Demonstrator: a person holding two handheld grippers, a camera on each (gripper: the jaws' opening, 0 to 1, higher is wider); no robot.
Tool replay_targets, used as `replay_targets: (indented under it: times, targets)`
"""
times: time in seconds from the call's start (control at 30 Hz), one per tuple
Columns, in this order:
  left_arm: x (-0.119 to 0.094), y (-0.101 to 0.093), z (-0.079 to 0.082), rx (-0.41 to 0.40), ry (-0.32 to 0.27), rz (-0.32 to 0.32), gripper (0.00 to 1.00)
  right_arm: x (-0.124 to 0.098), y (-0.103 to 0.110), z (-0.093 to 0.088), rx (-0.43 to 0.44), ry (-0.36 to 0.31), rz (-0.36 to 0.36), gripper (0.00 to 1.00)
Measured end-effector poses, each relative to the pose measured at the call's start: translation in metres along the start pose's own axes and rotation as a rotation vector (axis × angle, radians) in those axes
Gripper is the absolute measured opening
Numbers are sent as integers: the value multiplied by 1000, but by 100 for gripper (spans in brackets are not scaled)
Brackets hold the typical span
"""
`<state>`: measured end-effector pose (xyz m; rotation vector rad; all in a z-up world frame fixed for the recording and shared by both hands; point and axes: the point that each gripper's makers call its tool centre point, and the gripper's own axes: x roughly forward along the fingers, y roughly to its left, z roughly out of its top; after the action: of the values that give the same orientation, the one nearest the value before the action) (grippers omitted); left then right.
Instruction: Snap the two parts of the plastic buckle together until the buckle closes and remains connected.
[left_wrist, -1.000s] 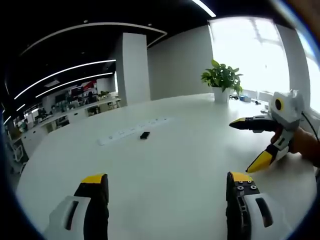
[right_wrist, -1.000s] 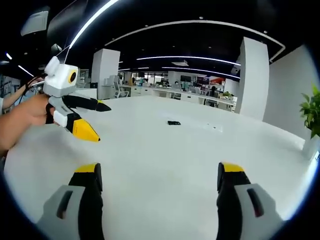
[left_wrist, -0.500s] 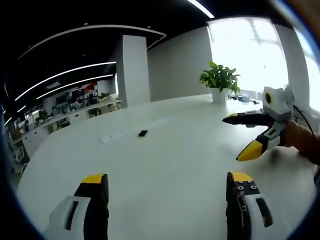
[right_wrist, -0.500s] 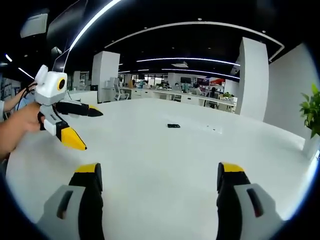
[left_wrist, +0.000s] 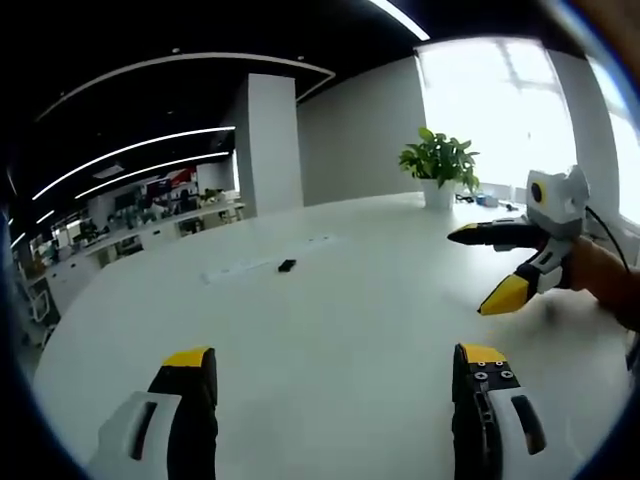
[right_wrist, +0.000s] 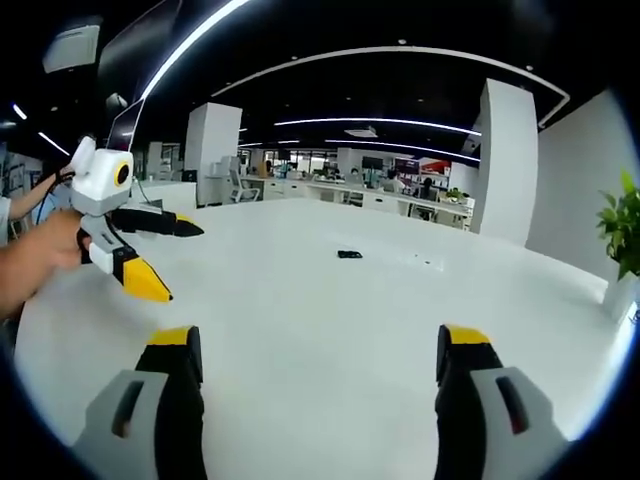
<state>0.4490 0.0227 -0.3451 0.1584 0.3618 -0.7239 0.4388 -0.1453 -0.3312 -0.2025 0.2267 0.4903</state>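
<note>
Above the smooth white table (left_wrist: 330, 330), the left gripper (left_wrist: 330, 365) hovers with its yellow-tipped black jaws spread wide and holding nothing. The right gripper (right_wrist: 318, 345) hangs likewise parted and bare. Far beyond both, mid-table, lies the buckle (left_wrist: 287, 266) (right_wrist: 348, 254), a small dark piece too tiny to tell whether its halves are joined. Past it, a leafy potted plant (left_wrist: 440, 165) stands at the table's far edge.
</note>
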Motion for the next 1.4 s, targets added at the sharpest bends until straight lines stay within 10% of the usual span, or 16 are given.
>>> replay_targets:
  times: [1.4]
  targets:
    - [-31, -5, -11, -47, -84, 27, 99, -32, 5, 7, -18, -85, -70, 96]
